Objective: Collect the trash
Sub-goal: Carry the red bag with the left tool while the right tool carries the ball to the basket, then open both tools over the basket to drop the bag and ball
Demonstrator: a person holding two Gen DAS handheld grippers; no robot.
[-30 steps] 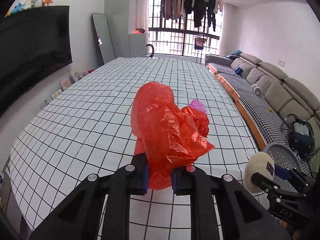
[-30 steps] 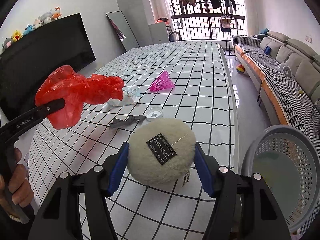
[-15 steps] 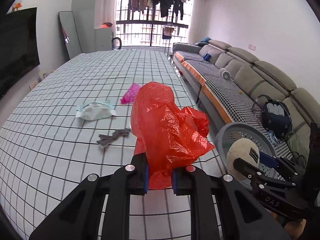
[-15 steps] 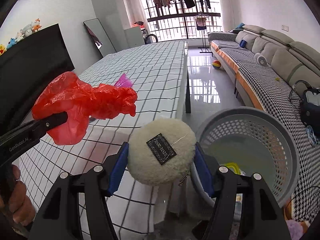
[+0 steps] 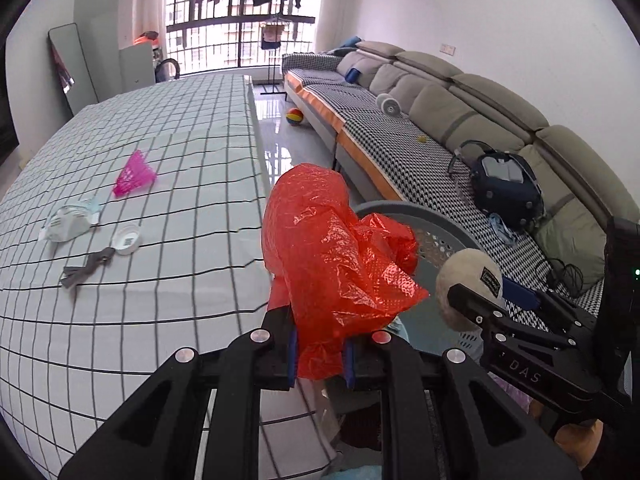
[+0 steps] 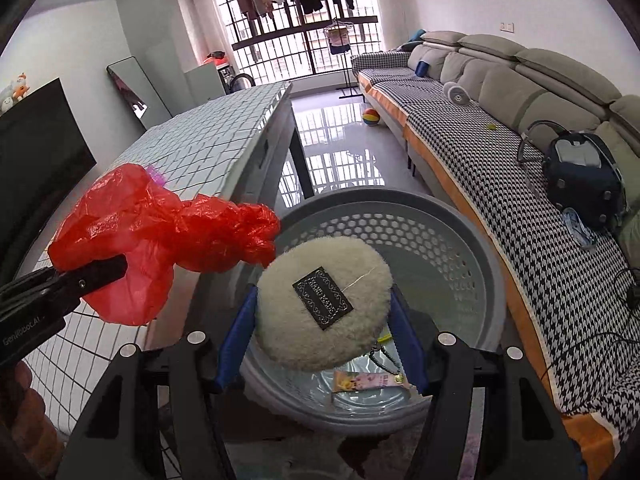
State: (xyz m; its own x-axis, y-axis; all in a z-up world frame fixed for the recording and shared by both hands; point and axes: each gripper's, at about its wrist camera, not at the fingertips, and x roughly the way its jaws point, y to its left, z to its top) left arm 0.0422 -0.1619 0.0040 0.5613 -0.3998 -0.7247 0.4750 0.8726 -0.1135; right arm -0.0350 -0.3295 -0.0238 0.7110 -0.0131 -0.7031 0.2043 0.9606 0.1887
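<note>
on the left, four pieces of trash are seen on the checked tablecloth (image 5: 168,216): a white face mask (image 5: 69,222), a grey scrap (image 5: 86,266), a white cap (image 5: 126,238) and, further back, a pink shuttlecock (image 5: 134,174). none has been collected yet. the left gripper (image 5: 320,354) is clamped on a crumpled red plastic bag (image 5: 336,256), which is held just past the table edge, level with the near rim of the grey basket (image 6: 448,240). to the right, the right gripper (image 6: 324,344) is closed on a round fluffy cream puff (image 6: 324,304), which is carried directly above the basket's opening. at the bottom of the basket a small pink and yellow wrapper (image 6: 370,381) is already lying, so the task is judged to be partly done: two pieces are about to be dropped and four are left.

"genrobot.ai" can be read on the left gripper in the right wrist view, and "das" on the right gripper in the left wrist view. the puff's black label is too small to be read.
</note>
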